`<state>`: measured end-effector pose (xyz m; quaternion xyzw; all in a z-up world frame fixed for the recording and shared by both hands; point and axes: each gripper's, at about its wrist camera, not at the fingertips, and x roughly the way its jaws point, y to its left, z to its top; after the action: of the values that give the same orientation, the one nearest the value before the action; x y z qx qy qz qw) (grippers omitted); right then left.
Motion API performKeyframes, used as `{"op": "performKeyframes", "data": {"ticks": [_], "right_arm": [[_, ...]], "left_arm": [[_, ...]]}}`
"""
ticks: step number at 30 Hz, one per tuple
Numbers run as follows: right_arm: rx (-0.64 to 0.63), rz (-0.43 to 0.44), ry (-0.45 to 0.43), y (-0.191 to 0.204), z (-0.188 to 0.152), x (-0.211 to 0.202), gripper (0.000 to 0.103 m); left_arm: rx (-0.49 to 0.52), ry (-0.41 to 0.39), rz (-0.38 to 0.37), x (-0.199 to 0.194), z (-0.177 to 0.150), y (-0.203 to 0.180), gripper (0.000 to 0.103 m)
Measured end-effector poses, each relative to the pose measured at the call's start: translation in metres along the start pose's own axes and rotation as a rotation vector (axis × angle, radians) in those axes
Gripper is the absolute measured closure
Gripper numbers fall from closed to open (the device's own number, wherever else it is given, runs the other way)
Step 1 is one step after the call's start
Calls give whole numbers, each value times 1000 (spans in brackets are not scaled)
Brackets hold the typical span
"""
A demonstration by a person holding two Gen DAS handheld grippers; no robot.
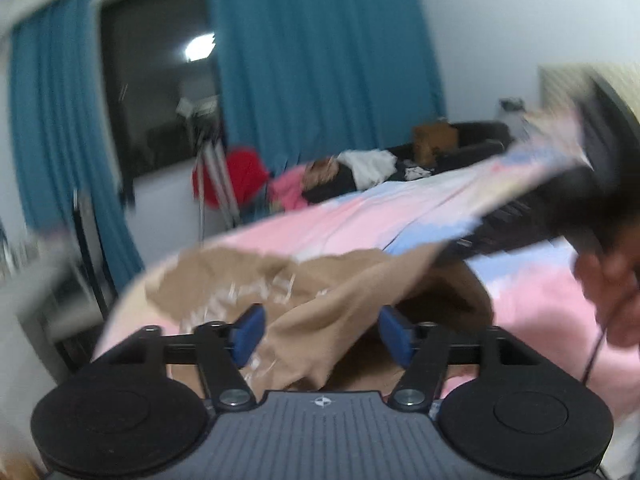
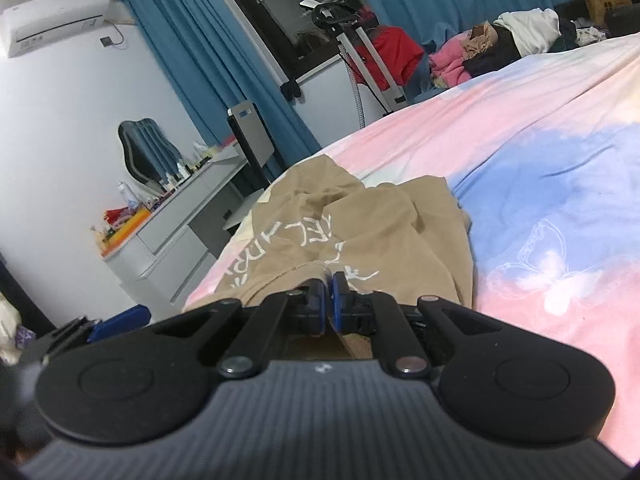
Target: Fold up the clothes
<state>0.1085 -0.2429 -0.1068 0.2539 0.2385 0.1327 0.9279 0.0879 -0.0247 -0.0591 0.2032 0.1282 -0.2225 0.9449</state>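
A tan T-shirt (image 2: 352, 220) with white lettering lies crumpled on the pink and blue bedsheet (image 2: 540, 184). My right gripper (image 2: 328, 296) is shut on an edge of the shirt, its blue pads pressed together. In the left wrist view, which is blurred, my left gripper (image 1: 320, 330) is open with its blue pads wide apart, and a fold of the tan T-shirt (image 1: 320, 304) lies between them. The right gripper's dark body and the hand holding it show at the right in that view (image 1: 600, 208).
A pile of other clothes (image 2: 500, 44) lies at the far end of the bed. A clothes steamer stand (image 2: 360, 52) and red garment stand beyond it. A grey desk (image 2: 180, 216) with small items and a chair stand left of the bed. Blue curtains (image 1: 320, 60) cover the far wall.
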Motion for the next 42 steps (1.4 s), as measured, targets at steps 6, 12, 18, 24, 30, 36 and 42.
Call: {"op": "performKeyframes", "data": {"ticks": [6, 12, 18, 24, 30, 36, 42], "right_arm": [[71, 66, 19, -4, -1, -3, 96], [50, 25, -1, -5, 0, -2, 96], [9, -83, -15, -6, -3, 7, 96], [-58, -119, -53, 5, -5, 1, 95], [-31, -81, -75, 3, -3, -5, 95], [-35, -54, -87, 8, -2, -9, 95], [-14, -15, -102, 8, 1, -13, 95]], "left_arm": [[345, -36, 234, 50, -13, -80, 26], [384, -53, 419, 82, -21, -93, 26], [213, -123, 405, 45, 1, -72, 22], [151, -152, 321, -8, 14, -76, 21], [129, -91, 250, -28, 3, -79, 21], [162, -1, 192, -4, -21, -99, 20], [183, 34, 279, 39, -36, -116, 18]]}}
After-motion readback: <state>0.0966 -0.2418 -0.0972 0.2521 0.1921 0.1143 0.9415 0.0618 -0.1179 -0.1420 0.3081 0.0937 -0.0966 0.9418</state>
